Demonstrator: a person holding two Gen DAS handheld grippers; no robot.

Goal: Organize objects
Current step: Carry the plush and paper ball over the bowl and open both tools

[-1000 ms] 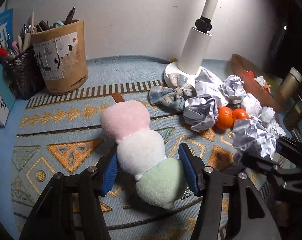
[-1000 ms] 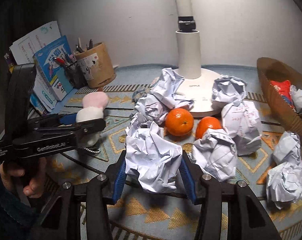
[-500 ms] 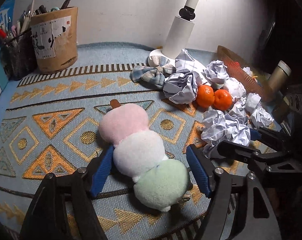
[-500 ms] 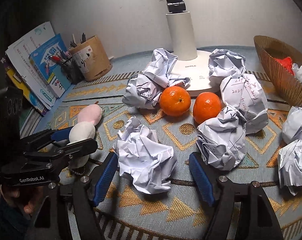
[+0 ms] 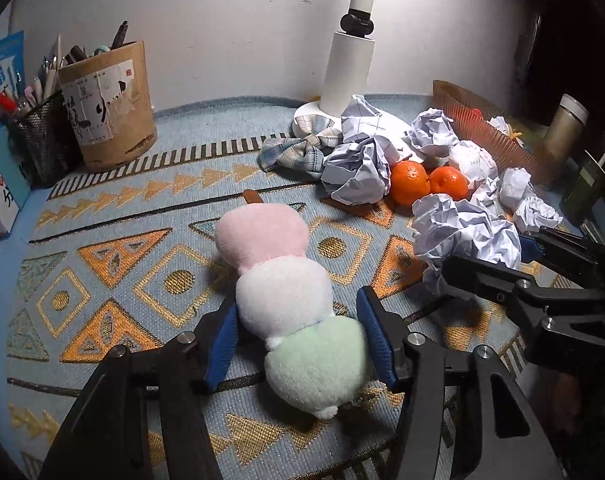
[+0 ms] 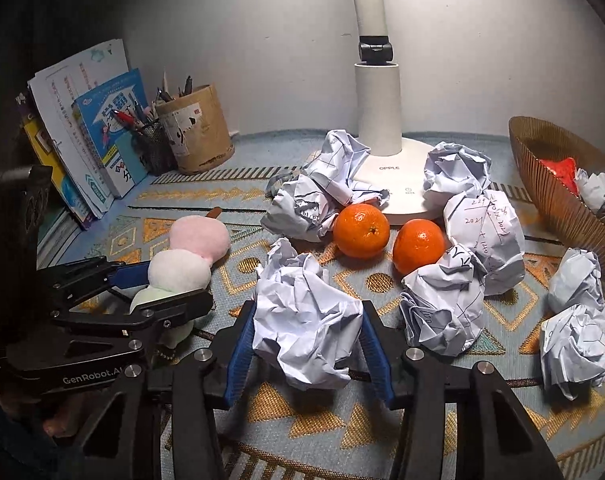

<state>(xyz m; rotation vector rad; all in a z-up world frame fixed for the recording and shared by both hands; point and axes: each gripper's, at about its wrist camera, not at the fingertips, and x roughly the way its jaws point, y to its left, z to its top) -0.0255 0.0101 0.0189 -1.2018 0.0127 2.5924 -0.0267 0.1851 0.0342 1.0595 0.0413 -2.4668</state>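
The pink, white and green three-ball plush skewer (image 5: 290,292) was lain on the patterned woven surface (image 5: 102,256), its long axis running near to far between the closing left fingers (image 5: 372,336), the pads seemingly touching it. A crumpled white paper ball (image 6: 306,316) was being clamped between the closing right fingers (image 6: 242,344). A white lamp (image 6: 378,120) was seen beyond.

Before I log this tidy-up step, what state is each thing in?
Left gripper: closing around the plush toy, which lies flat.
Right gripper: closing around a crumpled paper ball.
Oranges: whole, loose on the mat.
Lamp: lit.
Basket: partly filled.
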